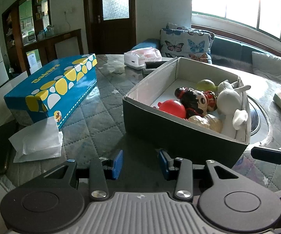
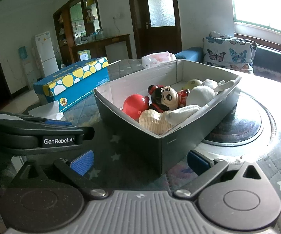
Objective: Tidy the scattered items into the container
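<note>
Both tools — left [image 1: 140,163], right [image 2: 140,163] — gape empty; the box [image 2: 179,136] runs corner-first away rightward.

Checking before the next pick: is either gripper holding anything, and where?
Nothing is held. The left gripper and right gripper are both open and empty.

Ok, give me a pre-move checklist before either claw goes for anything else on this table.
1. Left claw open and holding nothing: ok.
2. Right claw open and holding nothing: ok.
3. Box upright on the table: ok.
4. Toys inside the box: red ball, doll, white plush, all in: ok.
5. Stray tissue lies outside, beside the blue carton: not ok.
6. Room left in the box, far end bare: ok.
</note>
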`<state>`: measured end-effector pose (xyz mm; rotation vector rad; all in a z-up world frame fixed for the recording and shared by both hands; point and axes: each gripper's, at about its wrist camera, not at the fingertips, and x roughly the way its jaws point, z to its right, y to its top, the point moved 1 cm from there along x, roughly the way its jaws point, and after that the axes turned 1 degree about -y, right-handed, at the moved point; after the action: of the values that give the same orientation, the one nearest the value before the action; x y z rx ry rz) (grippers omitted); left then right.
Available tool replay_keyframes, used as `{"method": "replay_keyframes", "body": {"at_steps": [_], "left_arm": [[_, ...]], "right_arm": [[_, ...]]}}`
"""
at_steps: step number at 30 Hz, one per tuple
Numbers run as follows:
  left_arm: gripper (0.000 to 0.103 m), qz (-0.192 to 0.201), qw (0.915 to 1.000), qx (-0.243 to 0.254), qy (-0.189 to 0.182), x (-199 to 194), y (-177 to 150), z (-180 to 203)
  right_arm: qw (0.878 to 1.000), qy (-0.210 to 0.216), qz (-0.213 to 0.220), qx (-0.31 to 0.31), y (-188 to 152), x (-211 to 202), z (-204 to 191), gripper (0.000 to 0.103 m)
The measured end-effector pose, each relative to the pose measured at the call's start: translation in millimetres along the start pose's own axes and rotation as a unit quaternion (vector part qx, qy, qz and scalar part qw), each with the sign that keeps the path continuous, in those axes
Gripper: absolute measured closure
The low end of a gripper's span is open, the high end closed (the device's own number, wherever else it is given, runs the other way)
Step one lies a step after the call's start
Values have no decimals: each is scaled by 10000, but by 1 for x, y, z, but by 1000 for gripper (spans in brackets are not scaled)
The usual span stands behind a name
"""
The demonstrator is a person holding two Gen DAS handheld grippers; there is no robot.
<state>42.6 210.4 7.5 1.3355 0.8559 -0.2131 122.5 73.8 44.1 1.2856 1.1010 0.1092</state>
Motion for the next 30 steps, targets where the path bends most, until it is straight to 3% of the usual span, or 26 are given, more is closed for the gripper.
{"method": "replay_keyframes", "body": {"at_steps": [30], "left_arm": [[60,-137,9997,114,178,22,13,-8]], "right_arm": [[9997,-21,-207,123,10,26,0,0]]}}
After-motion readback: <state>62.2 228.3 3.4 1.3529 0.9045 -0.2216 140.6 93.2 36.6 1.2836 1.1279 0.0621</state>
